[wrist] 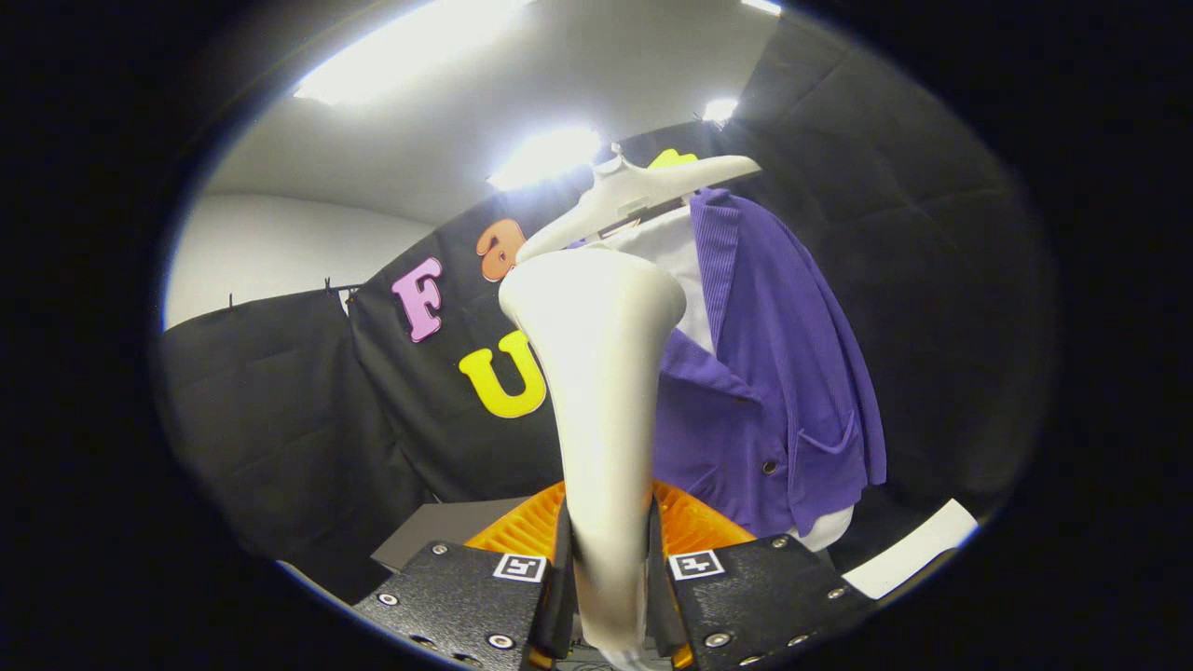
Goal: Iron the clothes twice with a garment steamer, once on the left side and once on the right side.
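Gripper [608,578] fingers pinch the garment steamer [601,391] by its handle, long axis upright, head up beside the purple jacket [774,373].

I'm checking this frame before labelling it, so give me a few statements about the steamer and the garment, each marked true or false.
1. The gripper has both fingers pressed on the white steamer. True.
2. The purple jacket lies folded on a table. False: it hangs on a white hanger.
3. The steamer's head rises beyond the fingers, in front of the jacket's left part as seen. True.
4. The jacket has no pocket. False: a patch pocket shows low on its front.
5. A white garment shows inside the jacket. True.
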`<state>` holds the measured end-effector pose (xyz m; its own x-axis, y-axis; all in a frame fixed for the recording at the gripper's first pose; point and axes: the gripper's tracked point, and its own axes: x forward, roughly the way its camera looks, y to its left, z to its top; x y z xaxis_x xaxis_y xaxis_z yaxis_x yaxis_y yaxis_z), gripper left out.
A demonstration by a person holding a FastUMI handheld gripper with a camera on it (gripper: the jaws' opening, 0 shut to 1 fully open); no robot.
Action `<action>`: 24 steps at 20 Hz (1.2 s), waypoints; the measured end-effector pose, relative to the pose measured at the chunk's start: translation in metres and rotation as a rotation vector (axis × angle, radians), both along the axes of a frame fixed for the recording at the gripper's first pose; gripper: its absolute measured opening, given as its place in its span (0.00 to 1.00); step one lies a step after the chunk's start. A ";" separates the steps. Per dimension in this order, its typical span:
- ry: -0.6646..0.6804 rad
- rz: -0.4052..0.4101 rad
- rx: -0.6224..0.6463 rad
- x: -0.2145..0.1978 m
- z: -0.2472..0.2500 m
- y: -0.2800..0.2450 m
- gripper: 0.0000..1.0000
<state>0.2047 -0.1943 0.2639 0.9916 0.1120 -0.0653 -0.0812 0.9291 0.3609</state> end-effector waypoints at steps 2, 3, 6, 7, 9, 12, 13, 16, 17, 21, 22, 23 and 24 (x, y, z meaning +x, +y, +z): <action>-0.041 -0.012 0.030 0.010 0.012 -0.008 0.33; -0.054 -0.018 0.055 0.016 0.020 -0.014 0.33; -0.135 -0.105 0.096 0.034 0.038 -0.046 0.33; -0.163 -0.160 0.097 0.046 0.045 -0.064 0.33; -0.140 -0.217 0.096 0.065 0.038 -0.085 0.33; -0.097 -0.249 0.138 0.084 0.021 -0.108 0.33; -0.081 -0.266 0.136 0.092 0.012 -0.114 0.33; -0.025 -0.268 0.124 0.104 -0.013 -0.120 0.33; -0.006 -0.265 0.120 0.105 -0.022 -0.120 0.33; 0.077 -0.270 0.102 0.108 -0.063 -0.127 0.34; 0.095 -0.272 0.107 0.107 -0.071 -0.128 0.34; 0.115 -0.274 0.111 0.105 -0.079 -0.128 0.34; 0.139 -0.278 0.113 0.101 -0.092 -0.129 0.34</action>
